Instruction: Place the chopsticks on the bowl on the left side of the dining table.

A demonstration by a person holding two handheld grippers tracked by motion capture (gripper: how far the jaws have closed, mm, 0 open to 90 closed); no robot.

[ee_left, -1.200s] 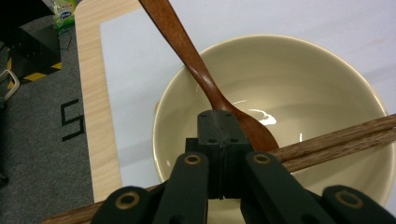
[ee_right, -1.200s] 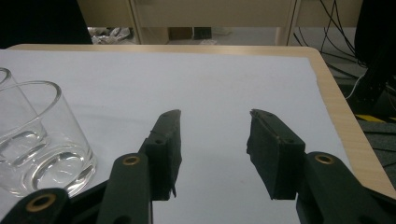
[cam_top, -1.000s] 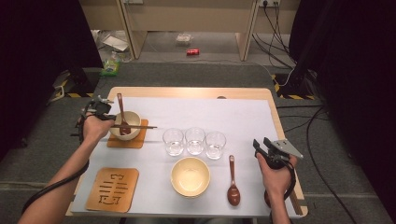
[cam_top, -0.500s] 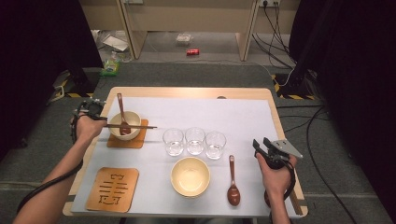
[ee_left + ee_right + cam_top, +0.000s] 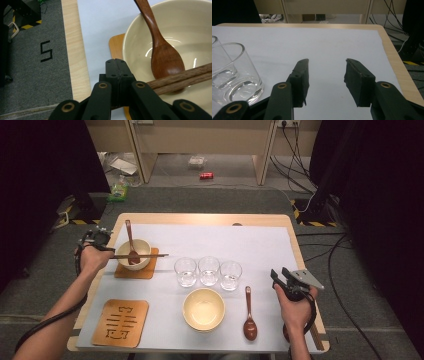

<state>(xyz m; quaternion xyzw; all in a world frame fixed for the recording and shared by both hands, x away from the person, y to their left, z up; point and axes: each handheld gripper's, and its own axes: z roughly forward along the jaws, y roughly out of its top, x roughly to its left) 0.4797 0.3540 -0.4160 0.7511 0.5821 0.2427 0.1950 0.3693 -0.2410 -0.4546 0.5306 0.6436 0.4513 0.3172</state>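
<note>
My left gripper (image 5: pixel 109 251) (image 5: pixel 117 62) is at the table's left edge, shut on a pair of dark wooden chopsticks (image 5: pixel 142 255) (image 5: pixel 185 76). The chopsticks lie level across a cream bowl (image 5: pixel 142 246) (image 5: pixel 200 30). A brown wooden spoon (image 5: pixel 131 245) (image 5: pixel 165 57) leans inside that bowl. The bowl stands on a wooden coaster (image 5: pixel 150 270) (image 5: pixel 116 46). My right gripper (image 5: pixel 279 274) (image 5: pixel 325 67) is held above the white mat at the front right, open, with nothing between its jaws.
Three clear glasses (image 5: pixel 209 271) stand in a row mid-table; the nearest one (image 5: pixel 232 75) is left of my right gripper. An empty cream bowl (image 5: pixel 203 309), a second wooden spoon (image 5: pixel 249 315) and a carved coaster (image 5: pixel 120 322) lie along the front.
The left hand has shifted a little at the table's left edge, with the chopsticks still over the bowl. The right hand has kept still.
</note>
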